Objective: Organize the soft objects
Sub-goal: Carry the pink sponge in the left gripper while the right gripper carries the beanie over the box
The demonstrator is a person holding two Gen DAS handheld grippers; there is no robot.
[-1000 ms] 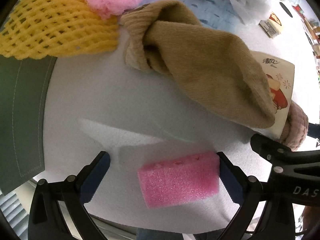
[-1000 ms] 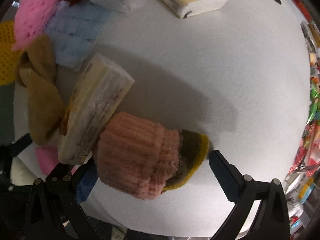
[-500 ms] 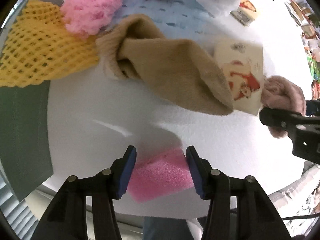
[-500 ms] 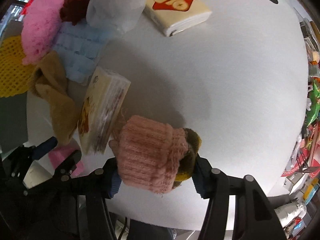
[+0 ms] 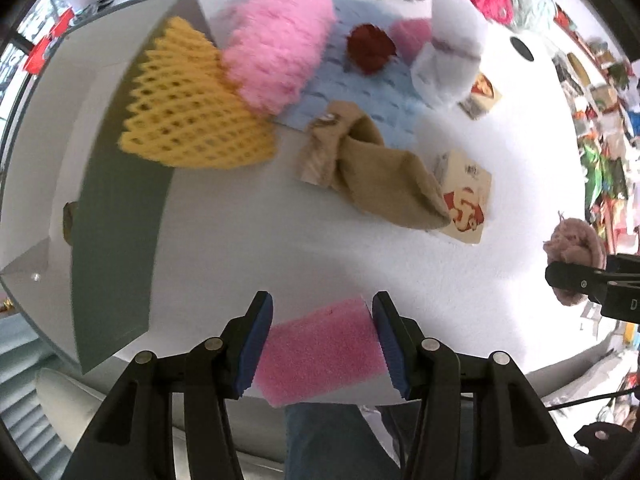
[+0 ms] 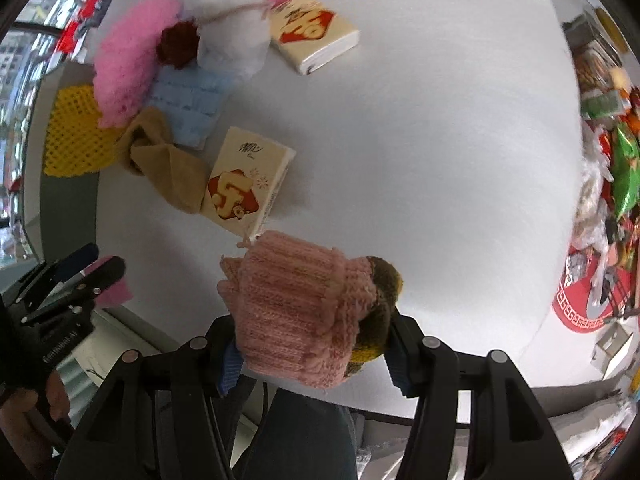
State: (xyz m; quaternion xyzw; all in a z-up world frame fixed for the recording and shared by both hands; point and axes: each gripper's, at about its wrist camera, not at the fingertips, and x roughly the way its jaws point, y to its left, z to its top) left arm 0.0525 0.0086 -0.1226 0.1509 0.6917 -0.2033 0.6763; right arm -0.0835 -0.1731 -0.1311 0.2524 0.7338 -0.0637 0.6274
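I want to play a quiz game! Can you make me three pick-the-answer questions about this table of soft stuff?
1. Where is the tan ribbed sock?
A. Lapping onto a cream tissue pack
B. Inside a drawer
C. On the floor

2. What colour is the foam block in the left gripper?
A. Green
B. Pink
C. Black

3. What is the right gripper doing?
A. Hanging open with nothing in it
B. Squeezing a pink knitted sock
C. Holding a spoon

Answers: 1 A, its toe end covers the pack's edge. 2 B, pink foam sits between the blue pads. 3 B, both pads press the knit.

tissue pack (image 6: 245,184) | red emblem, characters illegible | second pack (image 6: 314,32) | same
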